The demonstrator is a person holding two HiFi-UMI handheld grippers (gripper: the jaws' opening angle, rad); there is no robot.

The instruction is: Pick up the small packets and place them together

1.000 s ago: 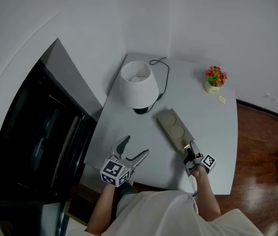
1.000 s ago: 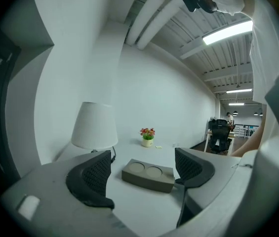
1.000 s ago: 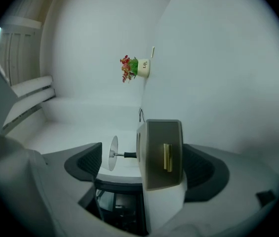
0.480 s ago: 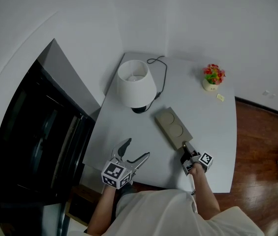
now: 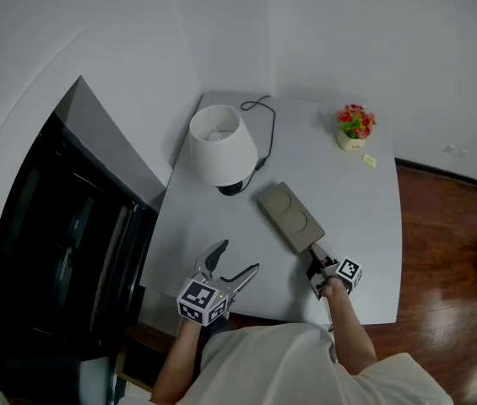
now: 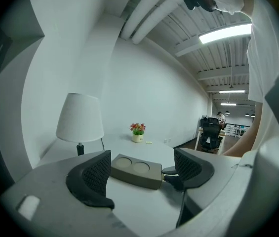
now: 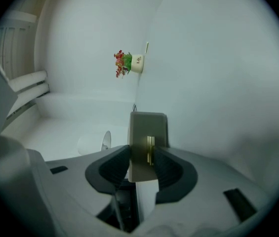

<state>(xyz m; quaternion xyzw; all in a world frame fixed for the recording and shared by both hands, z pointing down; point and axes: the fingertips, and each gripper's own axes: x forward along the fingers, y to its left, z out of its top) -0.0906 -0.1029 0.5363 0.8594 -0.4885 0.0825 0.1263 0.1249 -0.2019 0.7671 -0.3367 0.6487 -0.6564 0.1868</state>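
Your right tongs (image 5: 317,262) have just clenched the near end of the flat olive-grey two-dimpled box (image 5: 289,218), mid worktop (image 5: 360,218), its long axis pointing towards the far-left corner; your left tongs (image 5: 236,260) gape empty.

- An open-plan office: well to the right of the lamp (image 6: 80,117), an office chair (image 6: 211,131) stands in a long back room.
- Above the lamp, bare ducts (image 6: 151,11) and strip lights (image 6: 225,32) line the ceiling.
- The lamp shares a white corner surface (image 5: 365,234) with a flower pot (image 5: 353,126), over a wooden floor (image 5: 453,251).
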